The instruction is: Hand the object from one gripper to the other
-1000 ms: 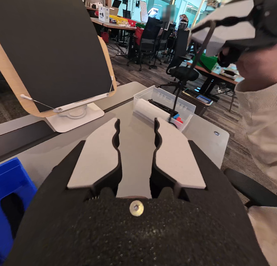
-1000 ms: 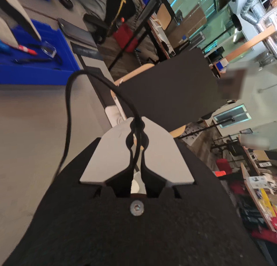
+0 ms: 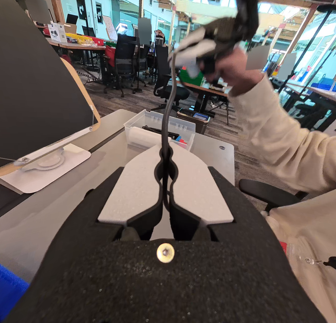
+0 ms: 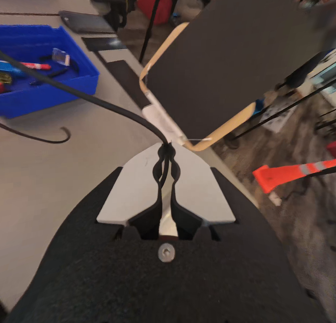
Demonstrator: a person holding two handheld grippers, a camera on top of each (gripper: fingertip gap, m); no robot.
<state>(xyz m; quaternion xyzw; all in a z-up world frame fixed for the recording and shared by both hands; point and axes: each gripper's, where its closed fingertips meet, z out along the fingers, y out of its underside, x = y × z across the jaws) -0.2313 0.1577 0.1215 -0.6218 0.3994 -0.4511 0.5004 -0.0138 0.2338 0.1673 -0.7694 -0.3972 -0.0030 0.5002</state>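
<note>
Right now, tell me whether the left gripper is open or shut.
Shut: the left gripper has its fingers closed on the black cable.

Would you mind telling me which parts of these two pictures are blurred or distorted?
Left wrist view: the left gripper and black cable near it are sharp, while the right gripper is motion-blurred, and wide-angle distortion bends the room. Right wrist view: the right gripper is fairly sharp, but the blue bin and orange cone smear toward the edges.
</note>
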